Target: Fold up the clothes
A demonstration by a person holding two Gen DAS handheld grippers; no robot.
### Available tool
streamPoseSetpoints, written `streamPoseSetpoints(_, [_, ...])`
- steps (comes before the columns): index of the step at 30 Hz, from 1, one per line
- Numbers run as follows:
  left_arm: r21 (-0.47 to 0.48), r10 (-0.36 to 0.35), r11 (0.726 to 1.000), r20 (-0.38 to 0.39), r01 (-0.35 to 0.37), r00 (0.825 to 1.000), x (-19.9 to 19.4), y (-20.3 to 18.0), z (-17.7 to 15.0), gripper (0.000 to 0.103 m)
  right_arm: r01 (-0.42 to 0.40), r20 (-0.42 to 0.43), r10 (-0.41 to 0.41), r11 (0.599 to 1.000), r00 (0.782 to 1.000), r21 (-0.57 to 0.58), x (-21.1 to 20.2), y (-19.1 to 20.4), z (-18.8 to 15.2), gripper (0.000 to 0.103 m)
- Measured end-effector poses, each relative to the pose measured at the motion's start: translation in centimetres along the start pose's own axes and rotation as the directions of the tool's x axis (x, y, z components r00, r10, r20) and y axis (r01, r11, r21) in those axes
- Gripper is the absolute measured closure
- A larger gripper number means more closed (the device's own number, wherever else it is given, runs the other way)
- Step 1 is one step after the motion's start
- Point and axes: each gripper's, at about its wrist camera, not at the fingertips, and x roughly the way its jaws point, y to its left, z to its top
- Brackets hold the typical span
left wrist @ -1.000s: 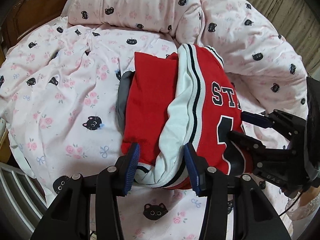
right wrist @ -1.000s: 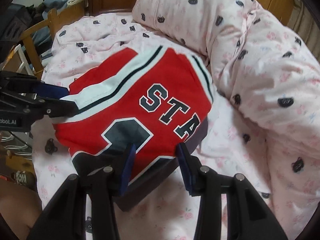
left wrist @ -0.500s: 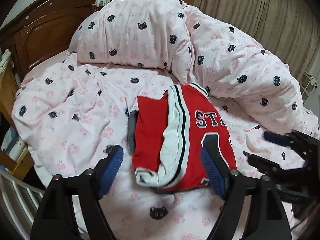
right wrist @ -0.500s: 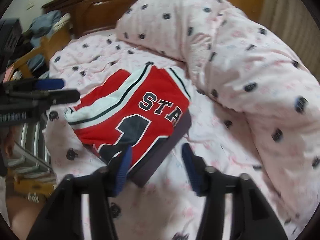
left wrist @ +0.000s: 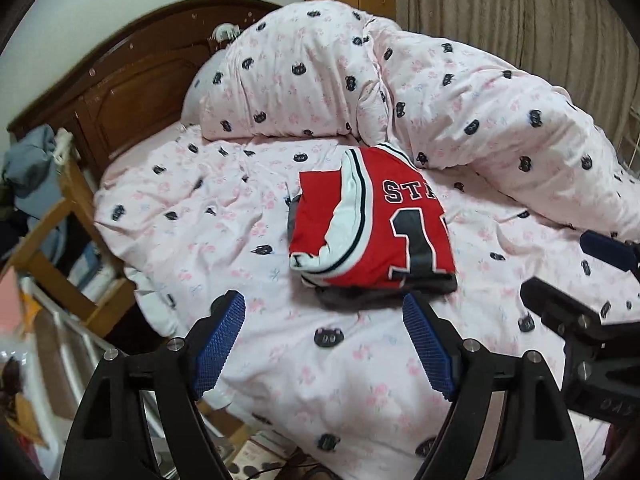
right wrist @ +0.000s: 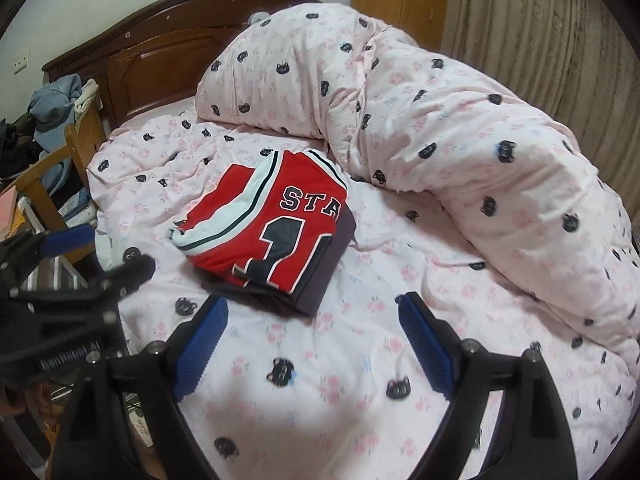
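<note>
Bedroom scene: a wide bed [left wrist: 360, 360] with a dark wooden headboard [right wrist: 160, 60] is covered by a pale pink sheet printed with small black cat faces, and a rolled duvet [right wrist: 460, 140] in the same print curves along the far and right edges. A wooden chair [right wrist: 60, 160] draped with blue clothing stands off the left edge.

Near the middle of the bed, just beside the duvet, lies a red jersey [left wrist: 400, 232] folded into a compact rectangle. Its white and dark striped trim runs across the top, and the letters "STA" and a large number 1 face up. It rests on a folded dark grey garment [right wrist: 320, 276], whose edges show along the near and right sides.

Both hand-held grippers hover above the near edge of the bed, well apart from the clothes. The left gripper [left wrist: 324, 344] is spread wide and grips nothing. The right gripper [right wrist: 316, 344] is also spread wide and empty.

Judging from this, the jersey already lies folded. The risk is disturbance: the white trim flap sits loosely on top and could slip open, the jersey could slide off the grey garment on the soft, rumpled sheet, or a gripper passing low could snag an edge.
</note>
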Motion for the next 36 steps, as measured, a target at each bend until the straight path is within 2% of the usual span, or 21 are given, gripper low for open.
streamPoseSetpoints(11, [-0.014,0.018,1.000,0.057,-0.017,0.998,-6.4,0.6,-2.6,0.025,0.005,0.022,-0.006,0.999,1.000,0.039,-6.0,-0.1,-3.1,0.013])
streamPoseSetpoints(20, [-0.041,0.014,0.999,0.023,-0.013,1.000,-6.3,1.9,-3.0,0.022,-0.005,0.022,0.004,0.999,1.000,0.046,-7.7,0.4,-4.3,0.013])
streamPoseSetpoints(24, [-0.019,0.038,0.999,0.049,-0.037,0.998,-6.6,1.8,-3.2,0.021,0.003,0.023,-0.004,1.000,1.000,0.029,-8.0,0.9,-4.2,0.013])
streamPoseSetpoints(36, [-0.015,0.020,1.000,0.079,-0.018,0.997,-6.8,1.8,-2.8,0.021,0.002,0.021,-0.003,1.000,1.000,0.031,-8.2,0.9,-4.0,0.013])
